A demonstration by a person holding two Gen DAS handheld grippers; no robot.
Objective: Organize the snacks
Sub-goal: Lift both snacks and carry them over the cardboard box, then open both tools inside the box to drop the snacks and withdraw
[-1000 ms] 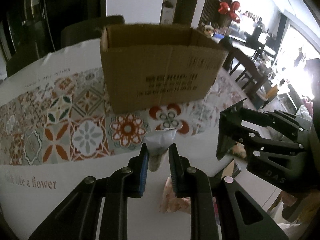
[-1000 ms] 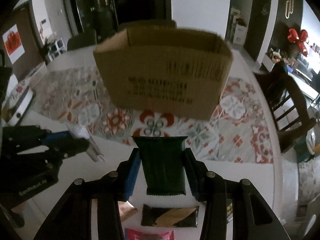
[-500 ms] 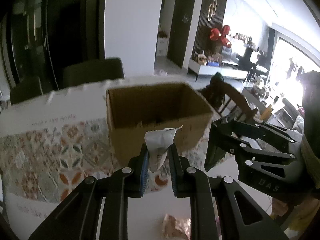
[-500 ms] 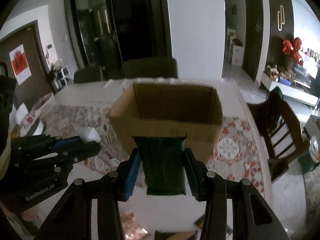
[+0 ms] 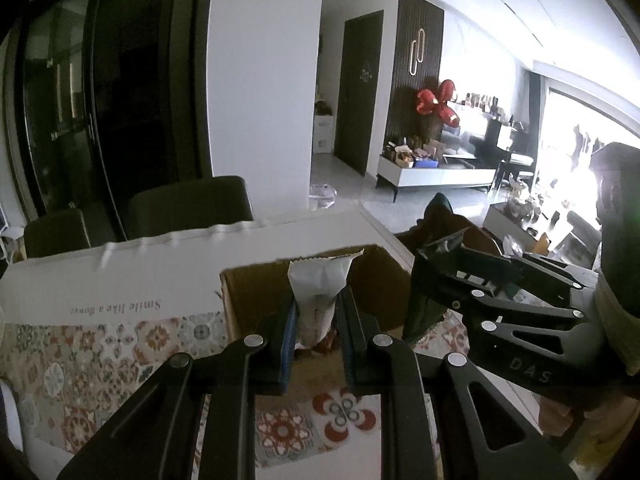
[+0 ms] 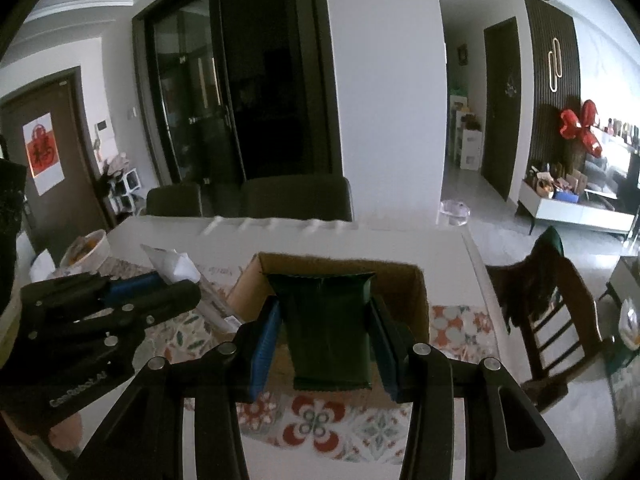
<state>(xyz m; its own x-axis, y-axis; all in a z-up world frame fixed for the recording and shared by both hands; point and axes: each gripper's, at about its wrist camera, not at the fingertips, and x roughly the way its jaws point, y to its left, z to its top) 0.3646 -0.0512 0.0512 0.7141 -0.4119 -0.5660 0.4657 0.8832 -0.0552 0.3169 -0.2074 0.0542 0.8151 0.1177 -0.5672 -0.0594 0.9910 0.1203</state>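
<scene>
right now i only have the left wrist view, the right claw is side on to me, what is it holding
Observer: The right claw is shut on a dark green packet, upright between its pads.
Operator: anything on the table left of the box
Observer: Yes, a bowl with something orange in it sits near the table's far left corner.
Operator: is the green packet over the box
Observer: From the right wrist view it lines up with the open cardboard box, but whether it is right above the opening I cannot tell.
</scene>
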